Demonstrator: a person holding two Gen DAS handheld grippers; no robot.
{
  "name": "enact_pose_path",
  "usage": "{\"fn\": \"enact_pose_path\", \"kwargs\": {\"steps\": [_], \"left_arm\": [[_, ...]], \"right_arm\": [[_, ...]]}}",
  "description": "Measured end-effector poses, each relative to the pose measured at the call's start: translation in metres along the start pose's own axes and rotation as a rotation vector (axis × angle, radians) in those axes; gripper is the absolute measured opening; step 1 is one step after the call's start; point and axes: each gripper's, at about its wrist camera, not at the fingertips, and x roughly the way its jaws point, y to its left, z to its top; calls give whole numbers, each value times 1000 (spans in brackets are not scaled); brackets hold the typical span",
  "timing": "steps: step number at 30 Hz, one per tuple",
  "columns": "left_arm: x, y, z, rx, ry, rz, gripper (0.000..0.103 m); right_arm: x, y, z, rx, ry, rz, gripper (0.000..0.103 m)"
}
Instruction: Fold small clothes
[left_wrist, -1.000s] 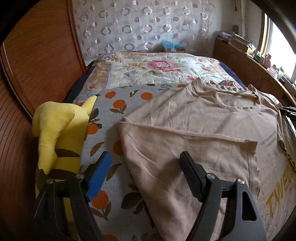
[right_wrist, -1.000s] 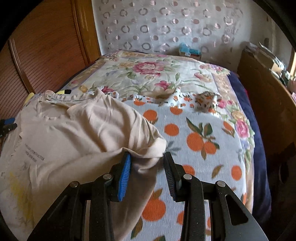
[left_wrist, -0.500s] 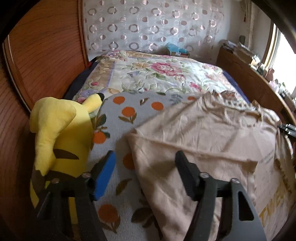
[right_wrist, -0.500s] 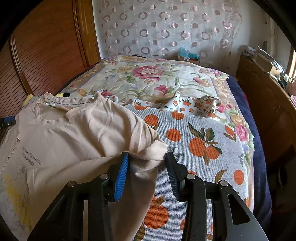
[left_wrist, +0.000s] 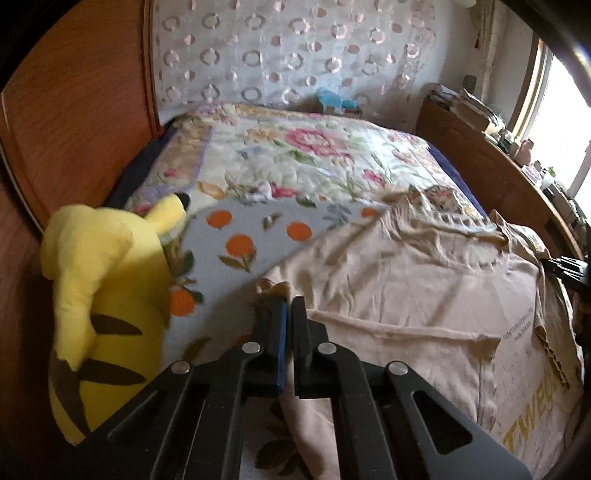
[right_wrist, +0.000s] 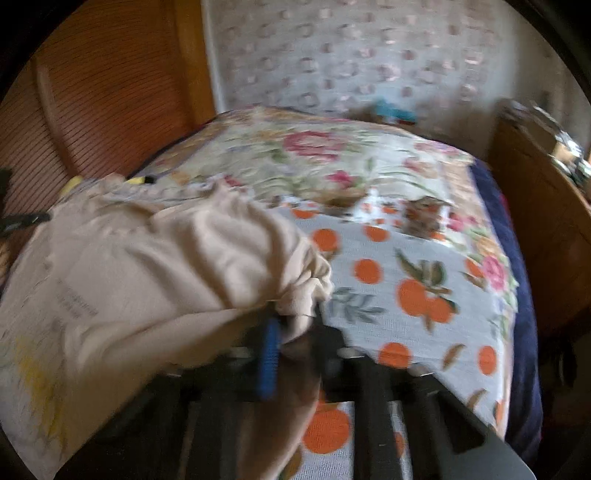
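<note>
I have the beige shirt (left_wrist: 406, 295) spread across the orange-print blanket (left_wrist: 236, 236), filling the middle and right of the left wrist view and the left half of the right wrist view. My left gripper (left_wrist: 288, 314) sits low in the centre of its frame, clenched on a bunched edge of the shirt, the fabric pinched between the blue pad and the black one. My right gripper (right_wrist: 295, 332), bottom centre of its own view, is blurred, but gathered cloth fills the gap between its fingers and it looks clamped on that fold. I judge both grips sit on the shirt's two outer edges so I can lift them together and lay one part over the other. The yellow plush toy (left_wrist: 99, 295) stands at the left of the left wrist view, just beside the blanket and clear of the shirt, so it shouldn't snag. The flowered bedspread (left_wrist: 314, 155) beyond gives spare room.
</note>
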Motion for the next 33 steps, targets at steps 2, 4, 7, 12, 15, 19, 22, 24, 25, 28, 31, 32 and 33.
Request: {"fn": "enact_pose_path", "kwargs": {"steps": [2, 4, 7, 12, 15, 19, 22, 24, 25, 28, 31, 32, 33], "left_arm": [[-5, 1, 3, -4, -18, 8, 3], [-10, 1, 6, 3, -34, 21, 3], [-15, -2, 8, 9, -52, 24, 3], [-23, -8, 8, 14, -79, 22, 3], [-37, -17, 6, 17, -109, 7, 3], [-71, -35, -3, 37, -171, -33, 3], [-94, -45, -13, 49, -209, -53, 3], [-110, -51, -21, 56, -232, -66, 3], [-118, -53, -26, 60, -242, -70, 3], [-138, -57, -40, 74, -264, -79, 3], [-155, -59, -55, 90, -273, -81, 3], [-161, -59, -62, 96, -276, -78, 3], [-164, -58, -67, 96, -276, -77, 3]], "right_arm": [[-3, -2, 3, -15, -5, -12, 6], [-9, -9, 7, -9, -25, -19, 5], [-16, -29, 11, 50, -57, -29, 5], [-12, -34, 11, 48, -50, -34, 5], [-16, -24, 11, 35, -60, -40, 5], [-43, -9, 10, 14, -123, -20, 5], [-67, -1, 2, 4, -171, -10, 5], [-86, 5, -8, -2, -206, -8, 5], [-93, 8, -13, -2, -218, -9, 5], [-119, 13, -31, -3, -255, -8, 5], [-142, 18, -51, -10, -279, -18, 5], [-149, 21, -59, -13, -286, -18, 5], [-156, 23, -67, -16, -291, -14, 5]]}}
